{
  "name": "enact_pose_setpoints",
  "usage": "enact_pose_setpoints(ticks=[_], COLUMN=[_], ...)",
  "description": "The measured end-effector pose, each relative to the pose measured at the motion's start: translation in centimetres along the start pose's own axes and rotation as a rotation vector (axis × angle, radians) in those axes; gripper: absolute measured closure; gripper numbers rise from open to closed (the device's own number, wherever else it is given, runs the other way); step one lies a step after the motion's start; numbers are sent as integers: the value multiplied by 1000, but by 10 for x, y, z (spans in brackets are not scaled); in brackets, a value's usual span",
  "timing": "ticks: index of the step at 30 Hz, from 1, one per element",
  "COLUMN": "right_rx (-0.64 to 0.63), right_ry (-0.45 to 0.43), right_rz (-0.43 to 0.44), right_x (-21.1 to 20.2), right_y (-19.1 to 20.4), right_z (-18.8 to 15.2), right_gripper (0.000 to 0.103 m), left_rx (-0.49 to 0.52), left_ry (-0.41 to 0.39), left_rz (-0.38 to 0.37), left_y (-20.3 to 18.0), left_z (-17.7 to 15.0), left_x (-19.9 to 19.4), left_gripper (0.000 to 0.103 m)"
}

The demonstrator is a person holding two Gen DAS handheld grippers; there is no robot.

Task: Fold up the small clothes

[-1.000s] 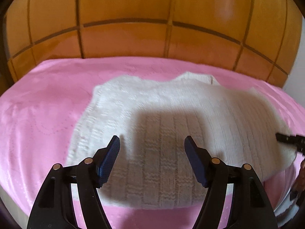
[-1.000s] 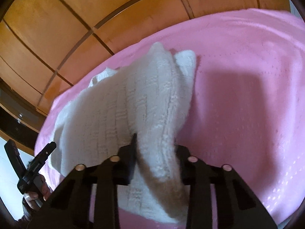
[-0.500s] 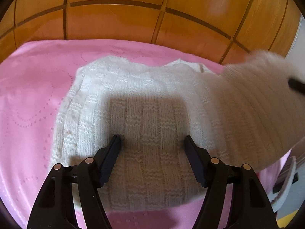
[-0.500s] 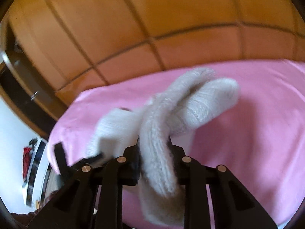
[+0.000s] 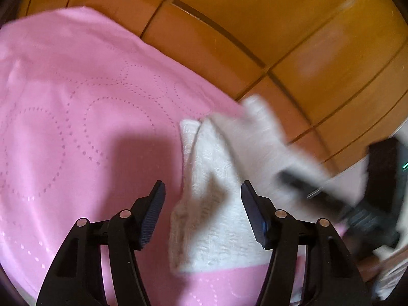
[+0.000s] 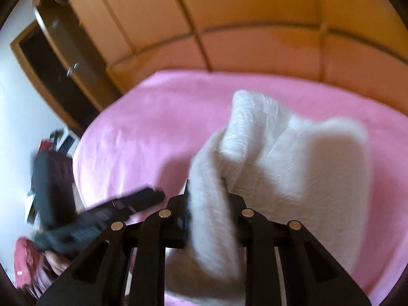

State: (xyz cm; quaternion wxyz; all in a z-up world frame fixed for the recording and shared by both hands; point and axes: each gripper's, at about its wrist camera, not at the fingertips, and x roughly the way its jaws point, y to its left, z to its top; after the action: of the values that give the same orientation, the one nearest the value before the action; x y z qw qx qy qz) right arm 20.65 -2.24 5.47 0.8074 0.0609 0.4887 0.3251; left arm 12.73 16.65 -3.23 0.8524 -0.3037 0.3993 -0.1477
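Note:
A white knit sweater (image 5: 219, 242) lies bunched on the pink bedspread (image 5: 76, 127). My left gripper (image 5: 204, 209) hovers over its left part; its jaws are closing with the knit between them, and the left pad stands clear of the cloth. My right gripper (image 6: 206, 196) is shut on a thick fold of the sweater (image 6: 293, 165) and holds it lifted, its jaws still tightening. In the left wrist view the right gripper (image 5: 306, 191) is a dark blur at the right. In the right wrist view the left gripper (image 6: 142, 199) is blurred at the left.
Orange wooden panels (image 5: 280, 25) rise behind the bed. A wooden cabinet with a knobbed drawer (image 6: 63, 58) stands at the left. Red and dark clutter (image 6: 23, 262) lies beyond the bed's left edge. Bare pink bedspread (image 6: 153, 117) stretches left of the sweater.
My right gripper has carried its fold of the sweater up and across, so the garment is bunched instead of flat. My left gripper has swung and rolled, now over the sweater's left edge.

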Motion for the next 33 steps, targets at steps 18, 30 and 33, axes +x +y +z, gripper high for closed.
enact_pose_setpoints(ticks=[18, 30, 33], right_rx=[79, -2, -9], right_ry=[-158, -104, -95], right_rz=[-150, -135, -126], right_x=[-100, -29, -34], right_y=[-87, -50, -50], right_z=[-95, -112, -106], right_gripper=[47, 46, 44], left_rx=[4, 131, 188], left_ry=[126, 61, 4], left_rz=[-196, 230, 305], left_y=[-55, -30, -44], left_z=[19, -22, -25], left_x=[27, 37, 32], left_gripper=[34, 92, 85])
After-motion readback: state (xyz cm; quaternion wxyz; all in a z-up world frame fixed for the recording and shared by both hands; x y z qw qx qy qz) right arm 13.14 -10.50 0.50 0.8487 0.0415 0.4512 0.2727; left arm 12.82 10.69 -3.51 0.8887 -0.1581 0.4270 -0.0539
